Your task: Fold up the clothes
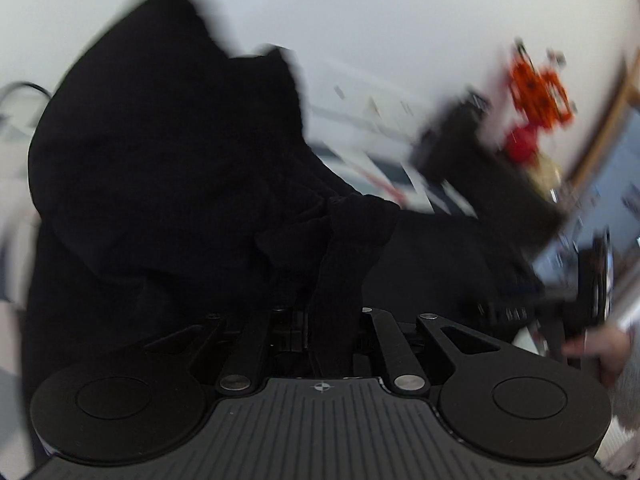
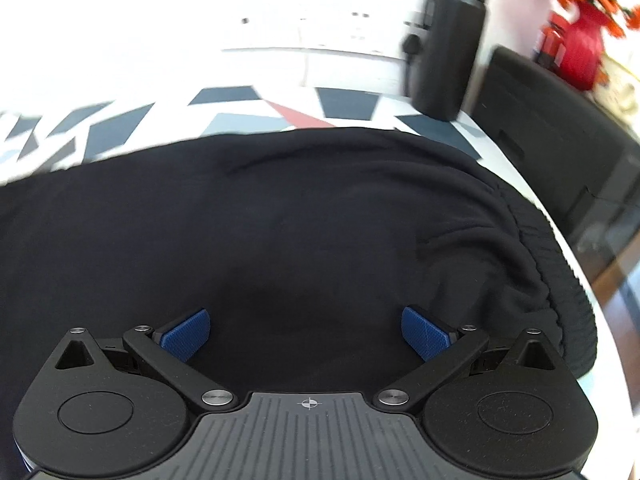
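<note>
Nearest to the left wrist camera, at the bottom of the frame, is the left gripper (image 1: 320,280). Its two arms stand close together and a strip of the black garment (image 1: 160,168) runs between them, so the claw is closed on the cloth. The garment fills the left and the centre of this frame as a big dark heap that rises to the upper left, and its edges are blurred. In the right part, also blurred, is a black bottle (image 1: 480,168), tilted in the picture, with an orange and red thing (image 1: 536,96) behind it. At the lower right edge a hand (image 1: 600,354) shows a little.

In the right wrist view the right gripper (image 2: 306,334) is at the bottom centre. Its blue pads (image 2: 186,334) stand wide apart — the claw is open and nothing is between them. It hangs just over the garment, which lies spread on the table (image 2: 280,64) and covers the whole middle of the frame. A ribbed hem (image 2: 560,280) curves down the right side, near the table edge. Beyond the cloth, a white surface with dark blue, grey and red shapes is seen — the bottle stands upright on it at the upper right. Right of it is a dark chair (image 2: 560,128), and the orange and red thing is in the top right corner.
</note>
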`<state>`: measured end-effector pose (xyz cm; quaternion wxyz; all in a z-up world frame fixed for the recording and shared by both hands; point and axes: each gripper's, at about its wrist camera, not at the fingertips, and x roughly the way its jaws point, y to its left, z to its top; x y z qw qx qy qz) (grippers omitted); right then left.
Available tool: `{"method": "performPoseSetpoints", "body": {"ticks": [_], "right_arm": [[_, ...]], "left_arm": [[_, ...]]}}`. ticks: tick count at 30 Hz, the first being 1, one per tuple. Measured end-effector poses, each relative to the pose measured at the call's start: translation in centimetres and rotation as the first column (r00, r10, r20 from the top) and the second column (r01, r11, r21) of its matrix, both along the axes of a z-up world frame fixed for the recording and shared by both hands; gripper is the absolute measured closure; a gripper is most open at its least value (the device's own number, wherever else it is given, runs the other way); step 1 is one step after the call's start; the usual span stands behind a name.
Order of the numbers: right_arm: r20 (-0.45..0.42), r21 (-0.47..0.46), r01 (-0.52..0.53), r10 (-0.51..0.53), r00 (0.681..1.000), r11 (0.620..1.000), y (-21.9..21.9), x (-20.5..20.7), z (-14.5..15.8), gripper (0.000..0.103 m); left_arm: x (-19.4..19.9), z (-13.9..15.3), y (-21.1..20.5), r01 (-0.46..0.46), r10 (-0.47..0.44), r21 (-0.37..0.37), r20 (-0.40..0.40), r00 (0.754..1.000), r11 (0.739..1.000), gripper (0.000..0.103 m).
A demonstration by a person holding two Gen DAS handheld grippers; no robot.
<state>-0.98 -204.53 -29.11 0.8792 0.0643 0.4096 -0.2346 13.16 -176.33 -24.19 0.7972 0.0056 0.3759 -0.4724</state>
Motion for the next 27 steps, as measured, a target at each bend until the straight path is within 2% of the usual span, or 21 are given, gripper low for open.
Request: {"method": "performPoseSetpoints", "body": {"ticks": [3, 5, 7, 8, 12, 14, 18, 22, 27], "right_arm": [[-0.003, -0.032, -0.021, 0.021, 1.0, 0.999, 0.6, -0.1, -0.4, 0.001], [0.003, -0.026, -0.021, 0.021, 1.0, 0.999, 0.6, -0.3, -0.4, 0.001], [0.009, -0.012, -0.023, 0.024, 1.0, 1.0, 0.5, -0.4, -0.3, 0.001], [0.011, -0.005, -0.025, 0.025, 1.0, 1.0, 0.5, -0.5, -0.2, 0.001], [0.01, 0.007, -0.028, 0.028, 1.0, 1.0, 0.4, -0.5, 0.0, 0.001], [0.009, 0.022, -0.021, 0.021, 1.0, 1.0, 0.1, -0.4, 0.1, 0.001], [0.034, 0.107, -0.006, 0.003, 0.999, 0.994, -0.4, -0.6, 1.1, 0.001], [0.077, 0.215, 0.026, -0.044, 0.996, 0.976, -0.7, -1.1, 2.6, 0.001], [0.119, 0.308, 0.025, -0.065, 0.991, 0.951, -0.3, -1.4, 3.3, 0.001]], "left_arm": [[-2.3, -2.0, -3.4, 0.112, -0.112, 0.075, -0.004, 0.994, 0.991, 0.09], [-3.5, -1.9, -4.0, 0.128, -0.131, 0.092, 0.029, 0.991, 0.987, 0.077], [-3.9, -1.0, -3.5, 0.122, -0.125, 0.07, 0.04, 0.991, 0.99, 0.047], [-3.9, -0.3, -2.6, 0.107, -0.109, 0.046, 0.052, 0.993, 0.993, 0.042], [-4.1, 2.6, 1.9, 0.002, 0.001, -0.028, 0.087, 0.996, 1.0, 0.034], [-3.9, 3.0, 4.2, -0.065, 0.066, -0.012, 0.087, 0.994, 0.998, 0.034], [-3.5, 2.0, 9.3, -0.159, 0.151, 0.09, 0.09, 0.984, 0.983, 0.034], [-3.7, 0.2, 12.3, -0.174, 0.158, 0.163, 0.107, 0.982, 0.971, 0.033], [-4.2, -1.2, 13.9, -0.121, 0.098, 0.174, 0.136, 0.986, 0.977, 0.027]]}}
